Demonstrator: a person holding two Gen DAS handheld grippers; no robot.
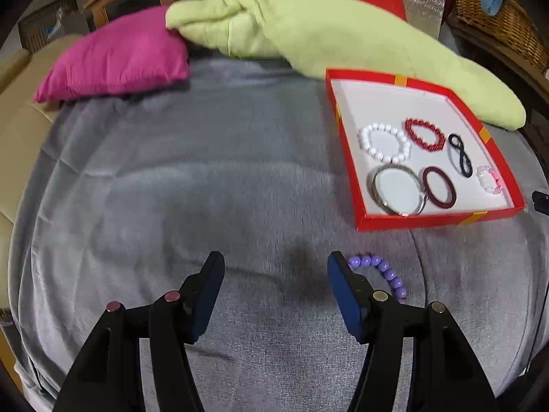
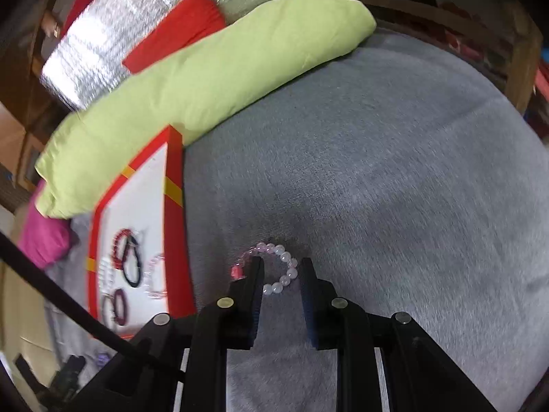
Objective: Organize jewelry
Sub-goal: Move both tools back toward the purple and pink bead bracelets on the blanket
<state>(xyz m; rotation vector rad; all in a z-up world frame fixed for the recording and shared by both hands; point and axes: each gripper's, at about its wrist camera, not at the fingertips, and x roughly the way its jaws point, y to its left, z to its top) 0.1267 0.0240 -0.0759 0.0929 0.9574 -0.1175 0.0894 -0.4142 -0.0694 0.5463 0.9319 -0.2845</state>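
On the grey blanket (image 2: pixel 377 171), beside the red tray (image 2: pixel 175 206), your right gripper (image 2: pixel 281 271) stands narrowly parted astride the pink bead bracelet (image 2: pixel 284 267): light, limp, slippery; pinch across one beaded strand. Your left gripper (image 1: pixel 276 267) gapes wide near the purple bracelet (image 1: pixel 384 271).

Grey blanket (image 1: pixel 171 189) over bed; pink cushion (image 1: pixel 116 58) & green pillow (image 1: pixel 308 34) at back, silver foil panel (image 2: pixel 137 20) behind, wicker basket (image 1: pixel 501 17) at right.
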